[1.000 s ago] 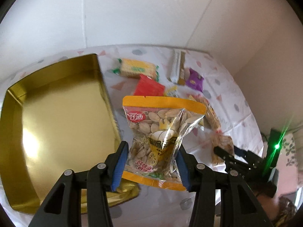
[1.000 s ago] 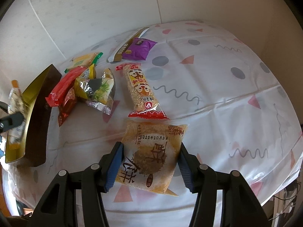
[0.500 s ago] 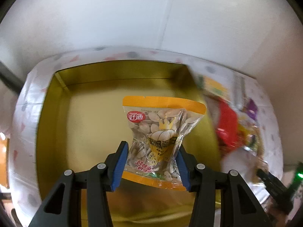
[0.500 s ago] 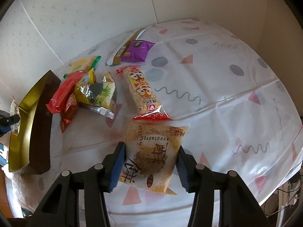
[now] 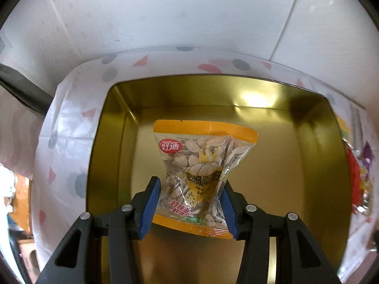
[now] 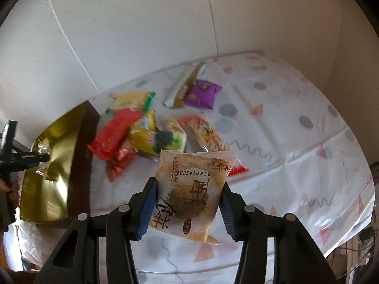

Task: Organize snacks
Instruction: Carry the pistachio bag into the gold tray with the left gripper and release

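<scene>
My left gripper (image 5: pixel 190 204) is shut on a clear, orange-edged bag of pumpkin seeds (image 5: pixel 203 165), which hangs over the inside of a gold tin box (image 5: pixel 317 156). My right gripper (image 6: pixel 188 207) is shut on a tan sesame cake packet (image 6: pixel 191 189), lifted clear of the tablecloth. In the right wrist view the gold tin box (image 6: pixel 59 161) sits at the far left, with the left gripper (image 6: pixel 35 158) and its seed bag above it. A pile of snack packets (image 6: pixel 142 135) lies between the box and my right gripper.
A white tablecloth (image 6: pixel 296 156) with grey dots and pink triangles covers the table. A purple packet (image 6: pixel 202 92) and a long silver-brown bar (image 6: pixel 182 87) lie near the back wall. White walls close off the back. The table edge runs along the right and front.
The left gripper swung left with the seed bag, from beside the box to over its inside. The right gripper closed on the cake packet and lifted it off the cloth.
</scene>
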Tool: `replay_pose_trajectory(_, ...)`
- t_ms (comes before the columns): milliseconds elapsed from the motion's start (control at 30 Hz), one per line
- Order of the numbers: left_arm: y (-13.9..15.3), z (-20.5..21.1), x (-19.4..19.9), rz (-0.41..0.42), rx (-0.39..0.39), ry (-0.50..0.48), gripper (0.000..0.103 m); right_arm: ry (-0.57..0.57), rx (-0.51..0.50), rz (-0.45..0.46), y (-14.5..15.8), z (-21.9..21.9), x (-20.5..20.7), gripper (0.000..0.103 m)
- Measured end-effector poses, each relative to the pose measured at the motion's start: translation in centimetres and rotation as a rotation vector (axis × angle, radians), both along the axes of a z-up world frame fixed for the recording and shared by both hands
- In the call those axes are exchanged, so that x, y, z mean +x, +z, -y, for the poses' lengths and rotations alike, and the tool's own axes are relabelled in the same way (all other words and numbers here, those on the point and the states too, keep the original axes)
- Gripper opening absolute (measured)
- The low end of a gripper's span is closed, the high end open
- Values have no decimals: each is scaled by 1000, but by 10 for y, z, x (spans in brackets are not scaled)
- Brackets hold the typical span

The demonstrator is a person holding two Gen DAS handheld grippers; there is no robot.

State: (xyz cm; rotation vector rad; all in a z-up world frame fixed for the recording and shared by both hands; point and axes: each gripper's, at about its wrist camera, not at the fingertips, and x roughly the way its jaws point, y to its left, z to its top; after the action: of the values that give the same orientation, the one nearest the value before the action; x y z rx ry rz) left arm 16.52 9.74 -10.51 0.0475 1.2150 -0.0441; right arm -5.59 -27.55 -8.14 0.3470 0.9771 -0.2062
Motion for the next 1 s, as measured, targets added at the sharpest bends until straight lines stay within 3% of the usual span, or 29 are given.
replay_pose_trajectory(167,-6,-11,19,-4,10,46,51,20,-5,46,14,-10,4,51)
replay_pose_trajectory(300,-9,-14,38,27,62,75,53,47,-18,56,21,-19,7,51)
replay_pose_trajectory(400,-8,-14,40,45,117,88,68,73,-24,61,24,-26,12,51)
replay_pose_trajectory(500,-4,-11,32,63,123,82,70,104,-36,73,30,-33,19,51)
replay_pose_trajectory(833,23,-24,-26,138,18,129,70,355,-49,156,49,-86,74,51)
replay_pose_trajectory(1000,30,-30,-57,141,-23,159,70,496,6,141,45,-124,114,51)
